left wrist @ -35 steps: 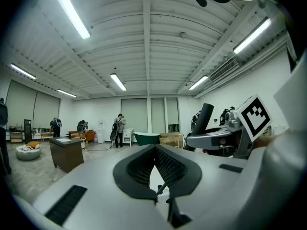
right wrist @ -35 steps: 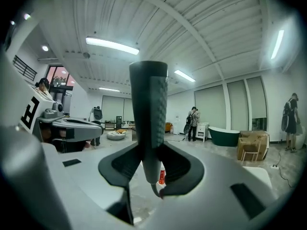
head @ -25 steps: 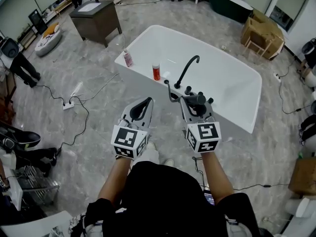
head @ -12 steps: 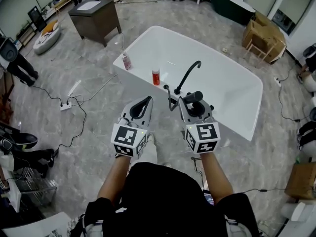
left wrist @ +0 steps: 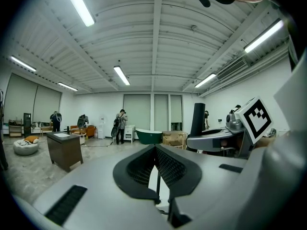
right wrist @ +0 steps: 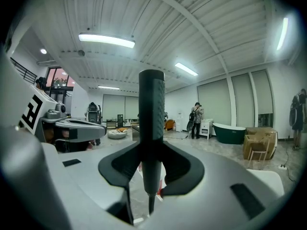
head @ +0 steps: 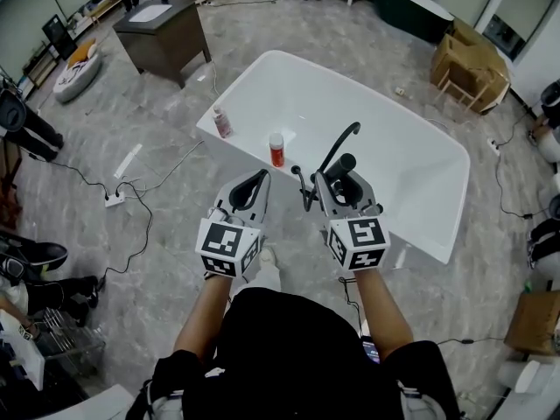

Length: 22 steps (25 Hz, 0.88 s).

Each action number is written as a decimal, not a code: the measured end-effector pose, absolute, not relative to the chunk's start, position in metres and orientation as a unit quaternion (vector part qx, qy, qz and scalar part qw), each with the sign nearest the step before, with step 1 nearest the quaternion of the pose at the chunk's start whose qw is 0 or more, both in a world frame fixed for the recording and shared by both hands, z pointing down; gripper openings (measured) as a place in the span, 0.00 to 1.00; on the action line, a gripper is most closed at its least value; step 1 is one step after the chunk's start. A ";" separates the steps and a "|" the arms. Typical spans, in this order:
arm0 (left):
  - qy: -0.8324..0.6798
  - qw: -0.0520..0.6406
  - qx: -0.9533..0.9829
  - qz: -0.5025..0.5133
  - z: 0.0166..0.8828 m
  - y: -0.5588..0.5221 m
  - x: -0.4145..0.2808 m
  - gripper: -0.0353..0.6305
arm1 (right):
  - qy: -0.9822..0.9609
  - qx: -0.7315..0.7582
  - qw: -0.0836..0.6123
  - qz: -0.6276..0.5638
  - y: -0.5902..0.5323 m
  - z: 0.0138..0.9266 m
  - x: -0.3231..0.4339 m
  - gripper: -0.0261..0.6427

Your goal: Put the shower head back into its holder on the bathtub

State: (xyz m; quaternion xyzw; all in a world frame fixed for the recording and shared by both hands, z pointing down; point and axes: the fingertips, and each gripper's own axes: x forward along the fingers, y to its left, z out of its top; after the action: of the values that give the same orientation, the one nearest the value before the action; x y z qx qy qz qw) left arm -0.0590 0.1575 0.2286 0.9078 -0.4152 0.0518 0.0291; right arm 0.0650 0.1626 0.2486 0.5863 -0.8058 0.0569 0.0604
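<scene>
My right gripper (head: pixel 347 180) clamps the black shower head (right wrist: pixel 151 123) upright by its handle, just above the white bathtub's (head: pixel 411 156) near rim, beside the curved black faucet (head: pixel 339 140). My left gripper (head: pixel 259 182) has its jaws together, empty.

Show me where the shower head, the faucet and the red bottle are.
shower head (right wrist: pixel 151 109), right gripper view, on its dark upright handle.
faucet (head: pixel 333 149), head view, midway along the curved black neck.
red bottle (head: pixel 276 155), head view, on the red body below the cap.
</scene>
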 end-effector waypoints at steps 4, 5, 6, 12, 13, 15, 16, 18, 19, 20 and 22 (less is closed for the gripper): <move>-0.410 0.031 0.910 0.050 0.227 0.128 -0.061 0.07 | -0.803 0.590 0.063 0.056 0.134 0.247 0.062 0.24; -0.408 0.032 0.911 0.050 0.227 0.121 -0.062 0.07 | -0.802 0.591 0.064 0.057 0.127 0.247 0.061 0.24; -0.406 0.033 0.912 0.049 0.226 0.114 -0.063 0.07 | -0.801 0.593 0.066 0.058 0.121 0.246 0.060 0.24; -0.393 0.036 0.918 0.048 0.224 0.068 -0.072 0.07 | -0.791 0.604 0.073 0.064 0.076 0.249 0.050 0.24; -0.391 0.037 0.918 0.048 0.224 0.060 -0.074 0.07 | -0.790 0.605 0.075 0.065 0.069 0.250 0.048 0.24; -0.387 0.038 0.920 0.048 0.225 0.045 -0.078 0.07 | -0.787 0.608 0.079 0.065 0.054 0.252 0.044 0.24; -0.385 0.038 0.921 0.048 0.226 0.037 -0.080 0.07 | -0.786 0.610 0.079 0.066 0.047 0.254 0.042 0.24; -0.382 0.040 0.922 0.048 0.228 0.021 -0.086 0.07 | -0.782 0.614 0.081 0.069 0.033 0.257 0.038 0.24; -0.381 0.042 0.922 0.048 0.229 0.013 -0.089 0.07 | -0.780 0.616 0.083 0.072 0.026 0.260 0.035 0.24; -0.379 0.044 0.923 0.049 0.231 0.006 -0.092 0.07 | -0.778 0.619 0.085 0.074 0.019 0.262 0.033 0.24; -0.374 0.047 0.925 0.051 0.235 -0.006 -0.096 0.07 | -0.773 0.623 0.090 0.078 0.007 0.269 0.029 0.24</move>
State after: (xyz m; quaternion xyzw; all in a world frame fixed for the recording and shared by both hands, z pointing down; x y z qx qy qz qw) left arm -0.0956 -0.0063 0.2355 0.9250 -0.3737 0.0509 0.0467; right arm 0.0293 0.0075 0.2694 0.6226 -0.7735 0.0781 0.0896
